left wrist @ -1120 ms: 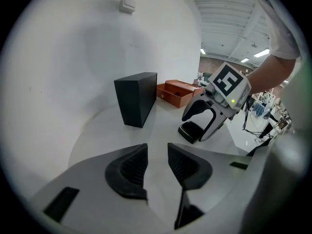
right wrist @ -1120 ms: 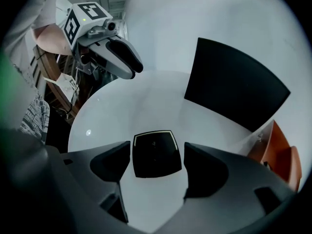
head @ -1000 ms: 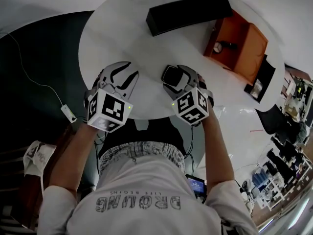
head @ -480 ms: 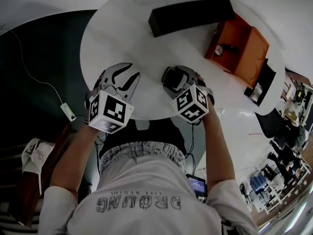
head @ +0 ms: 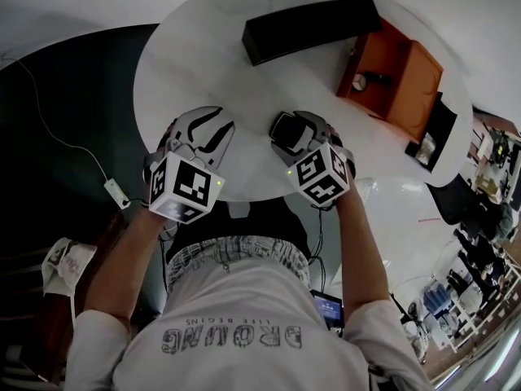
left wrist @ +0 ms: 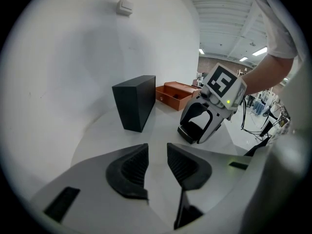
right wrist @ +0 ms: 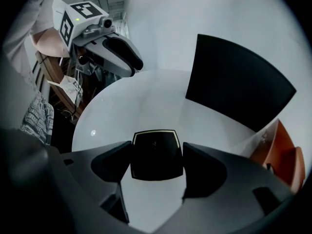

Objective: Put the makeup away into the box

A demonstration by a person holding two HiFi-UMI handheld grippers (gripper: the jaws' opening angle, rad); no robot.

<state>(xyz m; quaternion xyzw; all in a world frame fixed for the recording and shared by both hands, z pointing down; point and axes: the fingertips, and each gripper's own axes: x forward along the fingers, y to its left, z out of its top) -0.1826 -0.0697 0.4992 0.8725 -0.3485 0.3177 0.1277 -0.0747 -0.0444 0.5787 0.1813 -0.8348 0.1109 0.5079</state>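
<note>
Makeup compact (right wrist: 156, 155) tight between jaws of right tool (right wrist: 157, 152); left tool (left wrist: 157, 152) slightly apart, empty.

The left gripper (left wrist: 157, 150), jaws apart and empty, faces a black block (left wrist: 134, 103) on the white table (left wrist: 105, 133).

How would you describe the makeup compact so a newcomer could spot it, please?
On the round white table, look at its near edge, where the right gripper is. Its jaws clamp the compact: small, square, black with a pale rim, unlike the long black block.
</note>
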